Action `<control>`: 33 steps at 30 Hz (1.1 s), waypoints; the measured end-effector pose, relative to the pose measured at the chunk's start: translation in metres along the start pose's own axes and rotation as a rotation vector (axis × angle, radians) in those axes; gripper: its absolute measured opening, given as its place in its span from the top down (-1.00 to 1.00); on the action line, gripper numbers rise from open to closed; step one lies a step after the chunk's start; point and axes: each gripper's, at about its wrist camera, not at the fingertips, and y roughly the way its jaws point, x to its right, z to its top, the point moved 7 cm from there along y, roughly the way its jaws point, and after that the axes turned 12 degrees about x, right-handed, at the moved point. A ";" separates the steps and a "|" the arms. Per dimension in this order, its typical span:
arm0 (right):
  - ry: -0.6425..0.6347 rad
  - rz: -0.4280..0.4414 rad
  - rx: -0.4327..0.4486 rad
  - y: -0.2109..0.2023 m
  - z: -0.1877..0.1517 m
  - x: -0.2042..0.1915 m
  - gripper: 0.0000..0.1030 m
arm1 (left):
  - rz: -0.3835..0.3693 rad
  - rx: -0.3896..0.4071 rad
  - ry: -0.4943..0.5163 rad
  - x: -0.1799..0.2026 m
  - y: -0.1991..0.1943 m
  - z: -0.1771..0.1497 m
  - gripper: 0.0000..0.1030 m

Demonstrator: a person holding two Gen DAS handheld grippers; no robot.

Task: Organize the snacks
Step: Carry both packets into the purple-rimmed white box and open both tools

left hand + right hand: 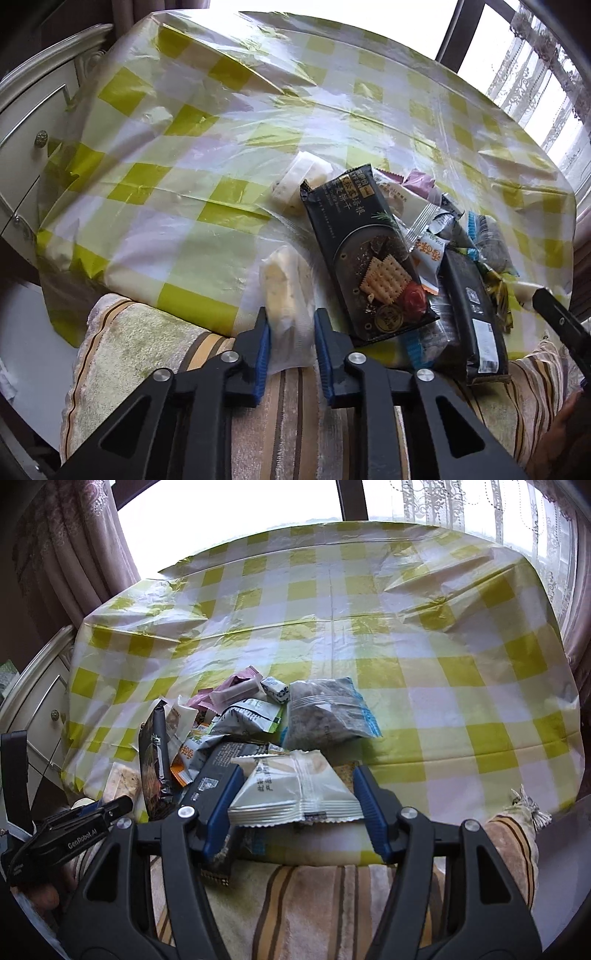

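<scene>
Snacks are mostly in one heap (236, 723) at the near edge of the table (424, 653), so sorting looks barely begun. The heap holds a black cracker pack (365, 258), a second dark pack (474, 321), an orange-and-white sachet (428, 262), a pink wrapper (236, 686), a small blue-and-white candy (275, 688), a grey pouch (253, 716) and a clear bag of dark bits (325, 709). They overlap one another with no visible grouping by kind. The rest of the checked cloth, left, right and far side, carries no sorted row or pile that I can see.

The left claw (291, 332) has its blue pads on either side of a clear-wrapped pale cake (284, 291) lying just left of the cracker pack; the pads seem to touch the wrapper, but whether they press it I cannot tell. A similar pale cake (295, 181) lies beyond the pack's far end.

The right claw (295, 805) stands wide apart around a white sachet (291, 790) at the heap's near right side; its pads sit beside the sachet's edges without a clear squeeze.

Judging from this, two items are about to be drawn out of the heap, one toward each side perhaps. Nearly everything remains: each packet must be separated and placed with its like.
</scene>
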 end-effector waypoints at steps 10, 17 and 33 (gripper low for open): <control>0.039 0.015 0.014 -0.027 -0.009 0.026 -0.24 | 0.027 0.101 0.002 0.006 -0.036 0.007 0.61; 0.061 0.008 0.018 -0.049 -0.020 0.046 -0.24 | -0.018 0.149 0.040 0.033 -0.059 0.011 0.61; 0.024 -0.095 -0.043 -0.098 -0.064 0.110 -0.24 | -0.310 0.106 0.192 0.175 -0.075 -0.010 0.62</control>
